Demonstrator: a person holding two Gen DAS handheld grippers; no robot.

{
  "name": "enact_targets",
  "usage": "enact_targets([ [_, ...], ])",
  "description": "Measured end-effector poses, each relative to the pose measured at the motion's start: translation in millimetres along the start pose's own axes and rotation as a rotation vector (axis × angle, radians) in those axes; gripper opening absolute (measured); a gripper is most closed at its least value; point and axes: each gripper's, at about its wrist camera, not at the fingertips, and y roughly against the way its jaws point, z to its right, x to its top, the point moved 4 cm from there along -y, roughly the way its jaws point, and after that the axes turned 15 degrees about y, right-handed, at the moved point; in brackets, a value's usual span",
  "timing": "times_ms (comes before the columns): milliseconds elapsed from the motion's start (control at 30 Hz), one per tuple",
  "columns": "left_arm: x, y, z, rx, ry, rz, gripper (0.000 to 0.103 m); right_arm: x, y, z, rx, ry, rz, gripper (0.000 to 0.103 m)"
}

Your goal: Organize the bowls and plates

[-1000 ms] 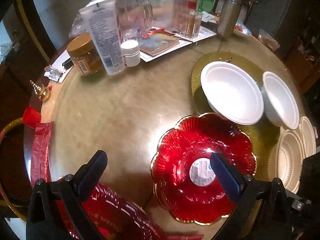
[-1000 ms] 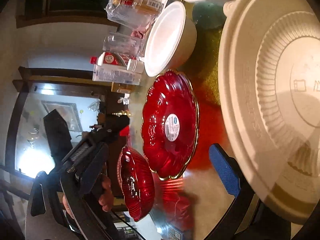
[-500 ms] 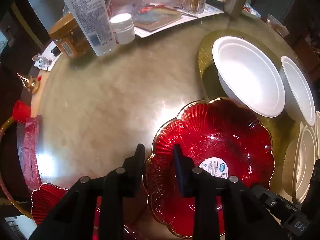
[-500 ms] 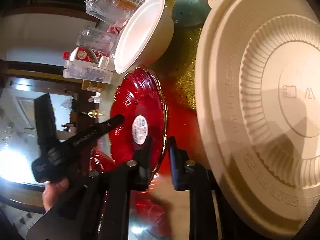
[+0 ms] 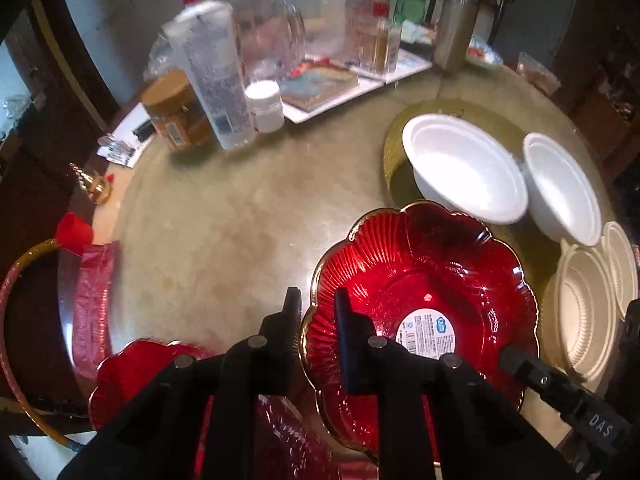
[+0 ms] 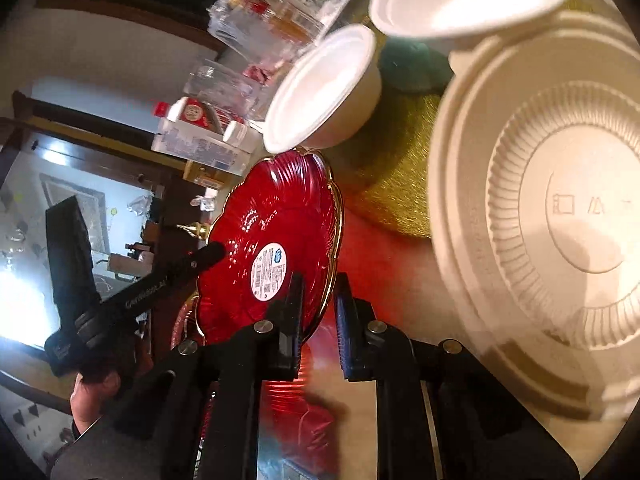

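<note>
My left gripper (image 5: 316,304) has just been closing and now pinches the gold-trimmed near-left rim of the red scalloped plate (image 5: 424,280), one finger outside the edge and one inside the dish. My right gripper (image 6: 318,292) has just been closing too, and its jaws clamp the opposite rim of the same plate, with the gold edge running up between the two fingers (image 6: 294,300). From the right wrist view I see my left hand (image 6: 94,396) wrapped around the black handle of the other tool. The plate carries a round white label in its centre and sits above the beige round table (image 5: 224,216); whether it touches the top I cannot tell. Just behind it, on a gold placemat (image 5: 394,148), stand two white bowls (image 5: 464,168), side by side. To the plate's right lies a stack of cream ribbed plates (image 5: 584,308). A second red plate (image 5: 132,376) lies at the near-left edge of the table under my left gripper. Farther back stand a white lotion tube (image 5: 212,76), a brown jar (image 5: 176,112), a small white pot (image 5: 266,106), a clear pitcher (image 5: 276,40) and a steel tumbler (image 5: 456,24).
</note>
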Motion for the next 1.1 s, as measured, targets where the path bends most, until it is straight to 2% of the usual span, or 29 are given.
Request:
enact_targets([
  [267, -10, 54, -37, -0.03, 0.05, 0.142, 0.014, -6, 22, -54, 0.001, 0.154, 0.063, 0.014],
  [467, -29, 84, -87, -0.042, 0.142, 0.229, 0.014, -20, 14, -103, 0.028, 0.273, 0.044, 0.014],
  [667, -58, 95, -137, -0.033, 0.245, 0.284, 0.014, -39, -6, -143, 0.036, 0.392, 0.008, 0.014],
  [867, -83, 77, -170, -0.024, 0.335, 0.26, 0.014, -58, -31, -159, 0.015, 0.478, -0.052, 0.014],
  [1100, -97, 54, -184, -0.008, 0.373, 0.221, 0.014, -70, -63, -157, -0.03, 0.506, -0.12, 0.014],
])
